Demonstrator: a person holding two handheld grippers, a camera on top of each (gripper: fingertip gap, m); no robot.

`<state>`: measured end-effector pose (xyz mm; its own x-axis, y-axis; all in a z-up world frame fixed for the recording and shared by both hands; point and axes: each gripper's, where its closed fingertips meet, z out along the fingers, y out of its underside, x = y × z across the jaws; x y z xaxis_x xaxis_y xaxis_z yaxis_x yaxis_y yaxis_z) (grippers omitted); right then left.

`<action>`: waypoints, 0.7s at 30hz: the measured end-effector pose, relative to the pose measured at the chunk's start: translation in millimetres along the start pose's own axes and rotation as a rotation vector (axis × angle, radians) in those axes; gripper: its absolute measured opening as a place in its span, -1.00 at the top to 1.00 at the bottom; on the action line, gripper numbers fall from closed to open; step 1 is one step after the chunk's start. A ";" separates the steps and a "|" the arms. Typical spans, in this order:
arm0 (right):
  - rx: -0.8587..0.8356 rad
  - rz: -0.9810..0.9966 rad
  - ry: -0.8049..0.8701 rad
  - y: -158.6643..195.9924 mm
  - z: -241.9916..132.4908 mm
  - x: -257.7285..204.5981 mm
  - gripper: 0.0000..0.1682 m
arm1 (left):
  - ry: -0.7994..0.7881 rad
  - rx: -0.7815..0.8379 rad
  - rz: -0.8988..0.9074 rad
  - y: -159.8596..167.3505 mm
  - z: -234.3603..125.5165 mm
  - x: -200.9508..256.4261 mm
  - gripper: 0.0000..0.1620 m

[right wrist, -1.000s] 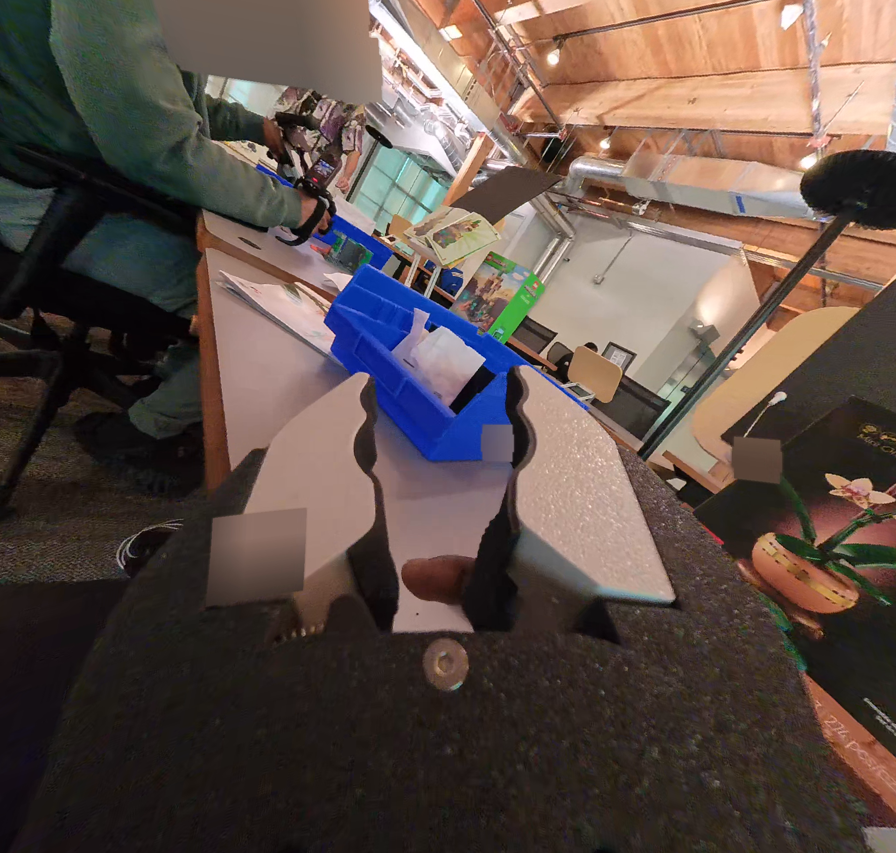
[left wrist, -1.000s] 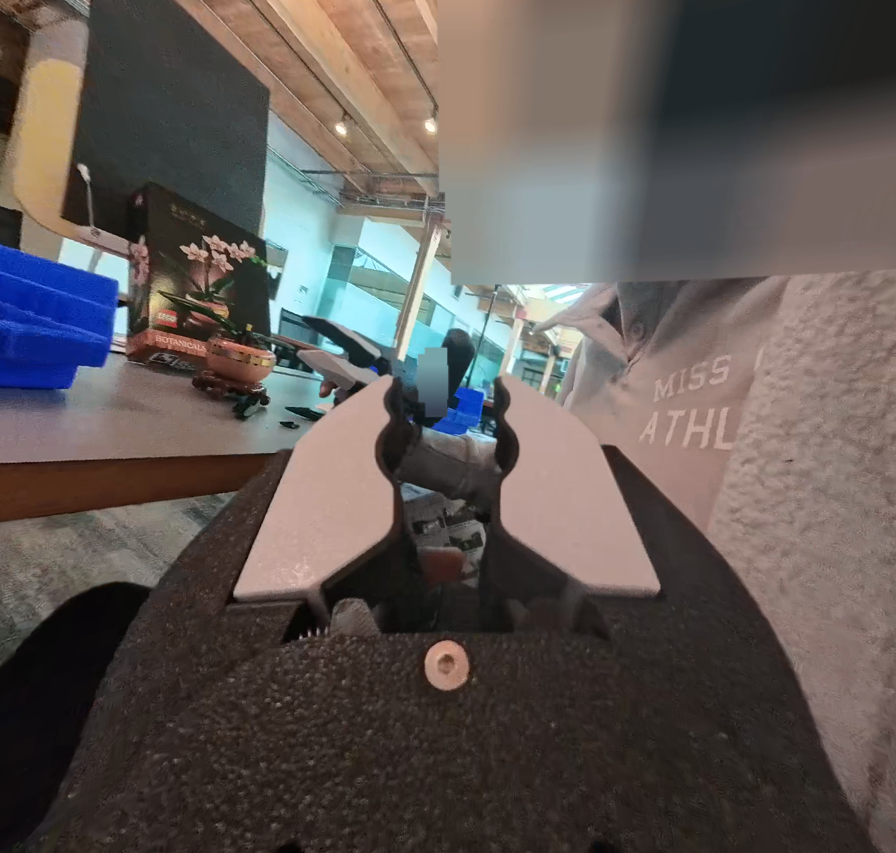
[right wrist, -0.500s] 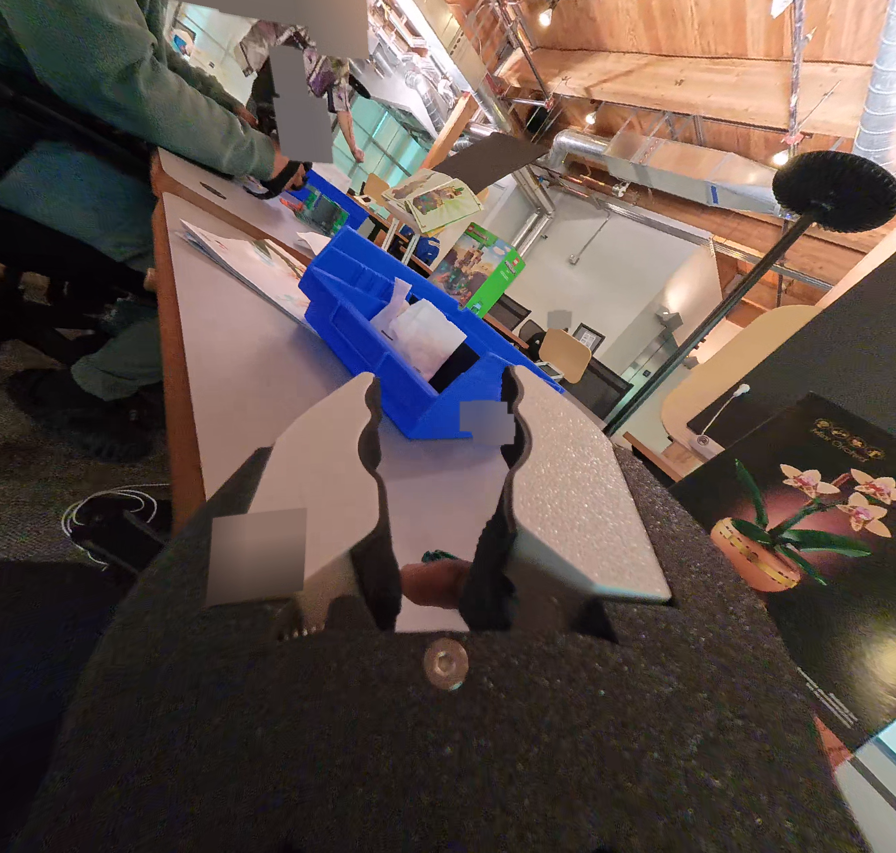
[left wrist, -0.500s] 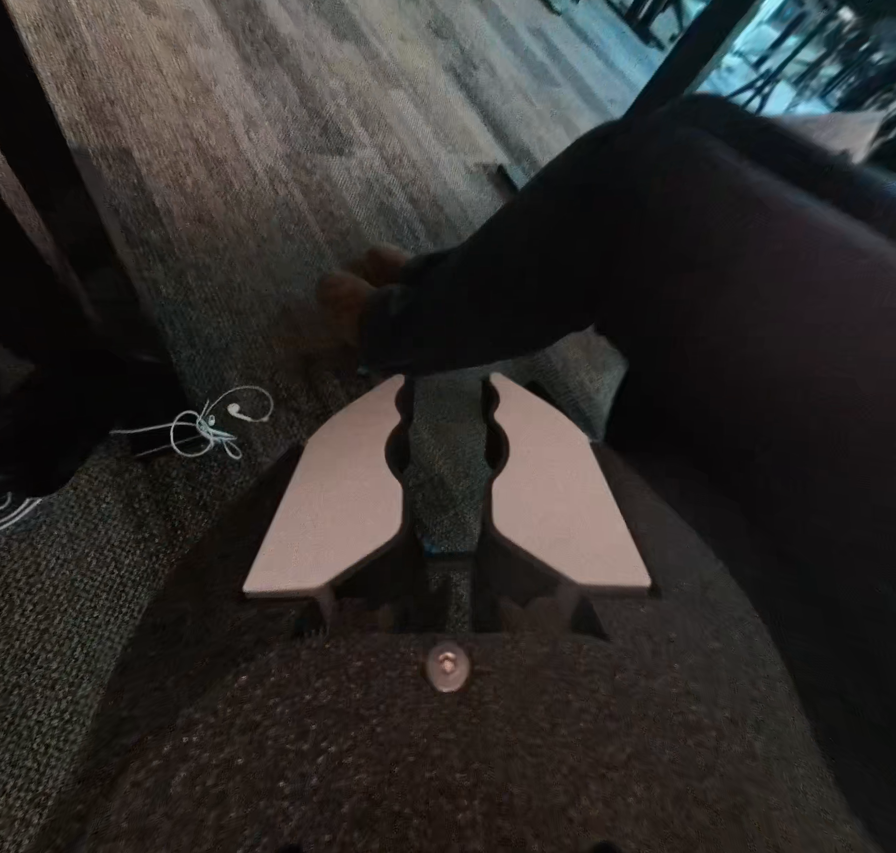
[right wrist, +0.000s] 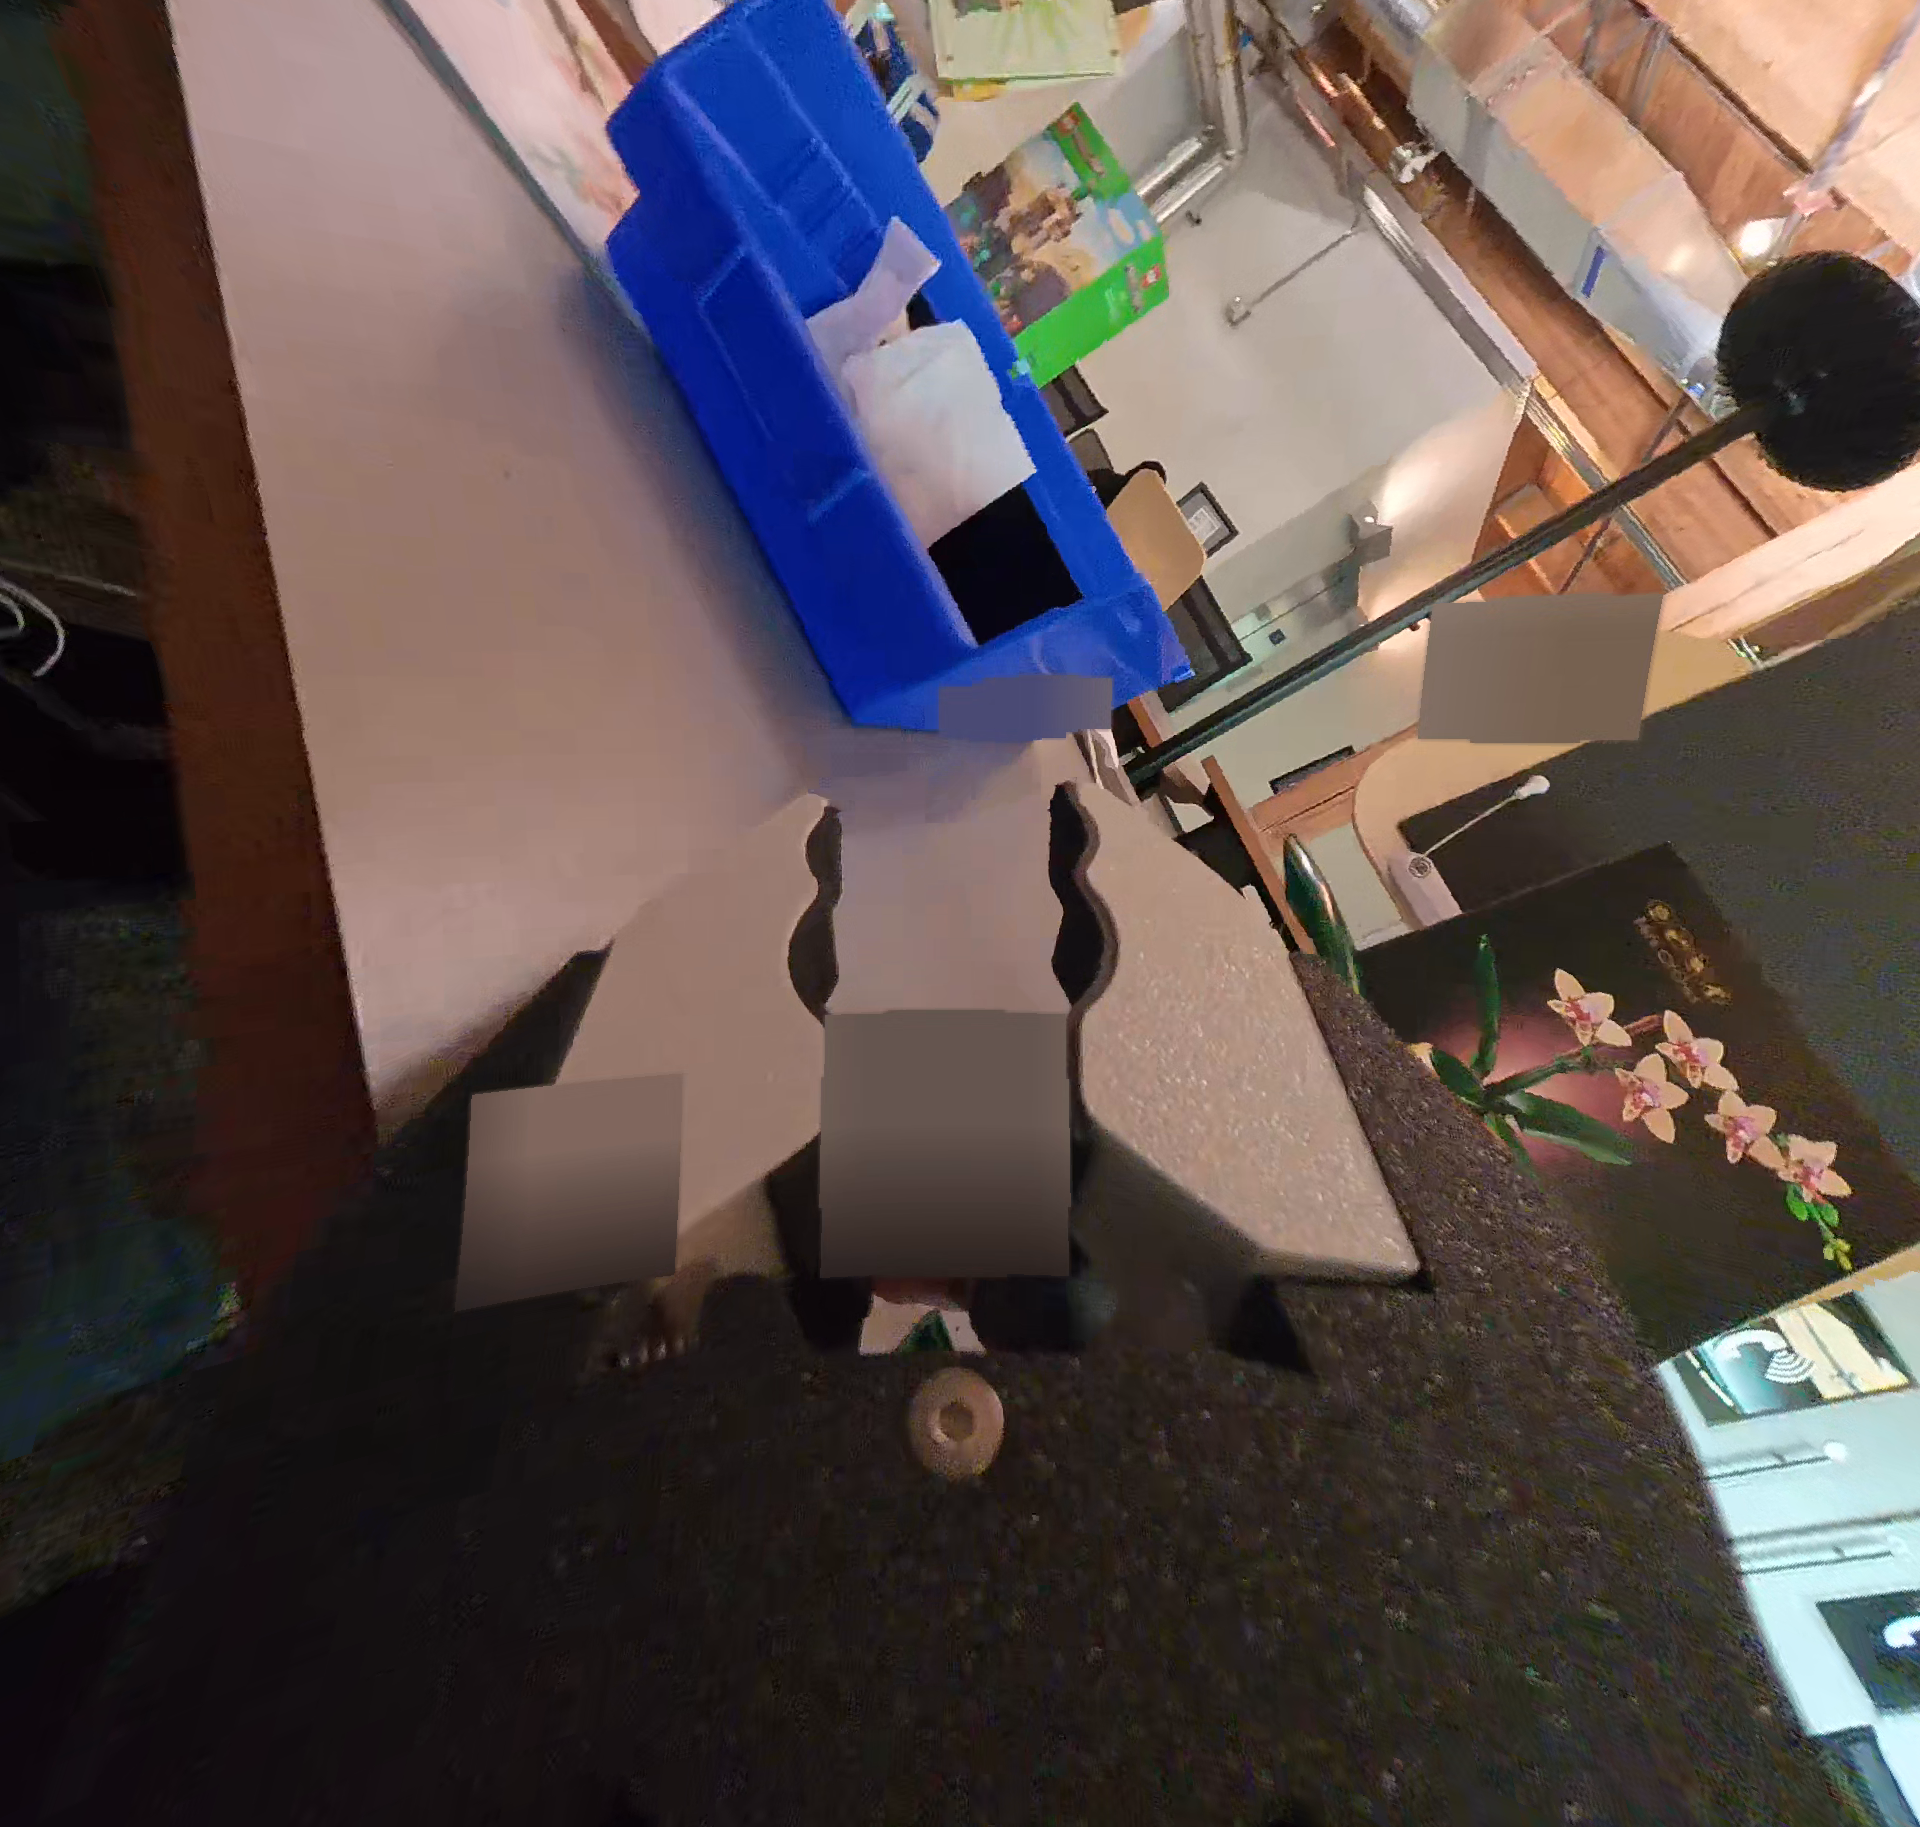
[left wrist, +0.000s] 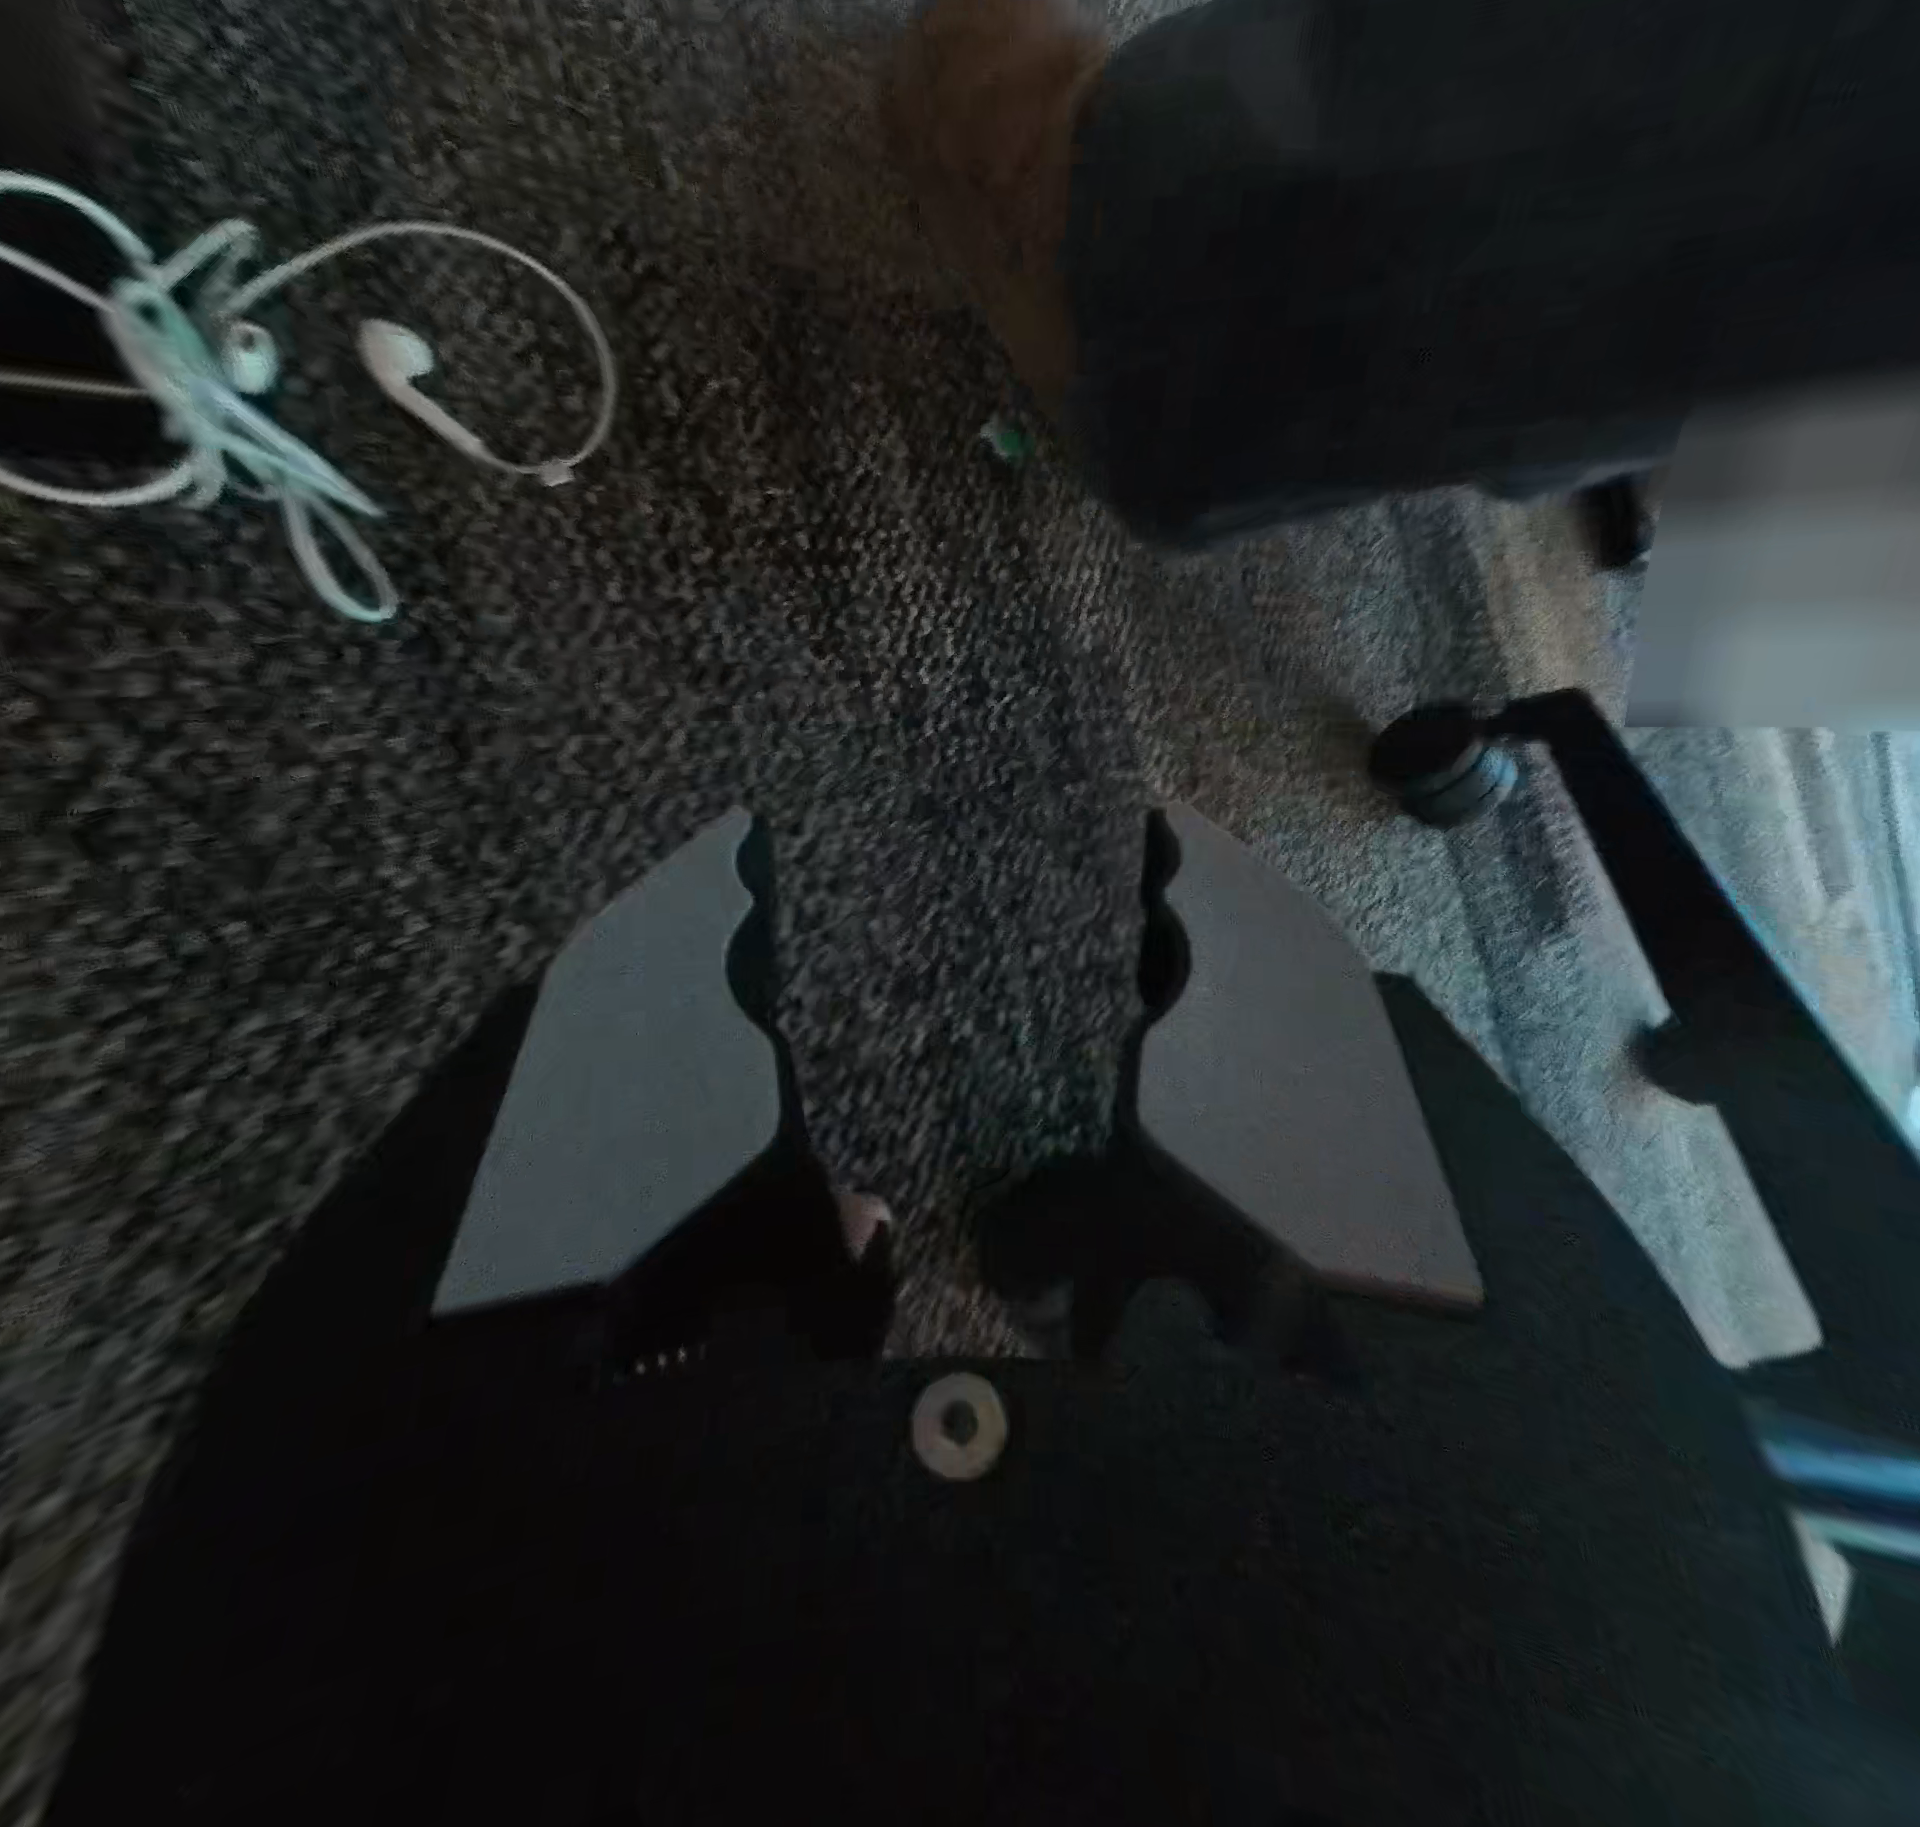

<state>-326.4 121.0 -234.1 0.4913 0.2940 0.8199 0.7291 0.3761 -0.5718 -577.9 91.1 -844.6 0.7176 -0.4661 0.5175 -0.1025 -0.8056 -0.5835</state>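
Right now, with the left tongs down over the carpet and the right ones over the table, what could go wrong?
1. The tangled earphones lie on the carpet to the left of the open left tongs; a sweep that way might snag the cord.
2. A chair wheel sits close on the right and could get bumped.
3. The open right tongs point at the blue bin on the table; pushing forward could shove it.

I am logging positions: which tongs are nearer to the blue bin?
Right. The right tongs hover open over the table just short of the blue bin. The left tongs point at carpet; no bin shows there.
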 end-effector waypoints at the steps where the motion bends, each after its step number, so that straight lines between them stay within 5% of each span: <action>1: -0.019 -0.033 -0.026 2.0 2.8 -6.4 0.53 | 0.027 0.028 -0.029 2.2 18.3 7.8 0.19; 7: -0.082 -0.051 -0.035 9.7 10.7 -9.4 0.59 | 0.042 0.000 0.248 -14.1 138.1 49.5 0.41; 11: -0.106 -0.053 -0.027 12.9 13.2 -8.4 0.61 | -0.039 -0.048 0.434 -37.6 210.5 38.6 0.54; 21: -0.153 -0.050 -0.013 20.4 16.8 -5.7 0.64 | 0.003 -0.151 0.491 -42.7 276.0 29.3 0.43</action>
<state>-322.3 141.8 -250.9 0.4473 0.2896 0.8462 0.8169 0.2528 -0.5184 -362.4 212.8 -977.3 0.5576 -0.8038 0.2073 -0.5255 -0.5351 -0.6614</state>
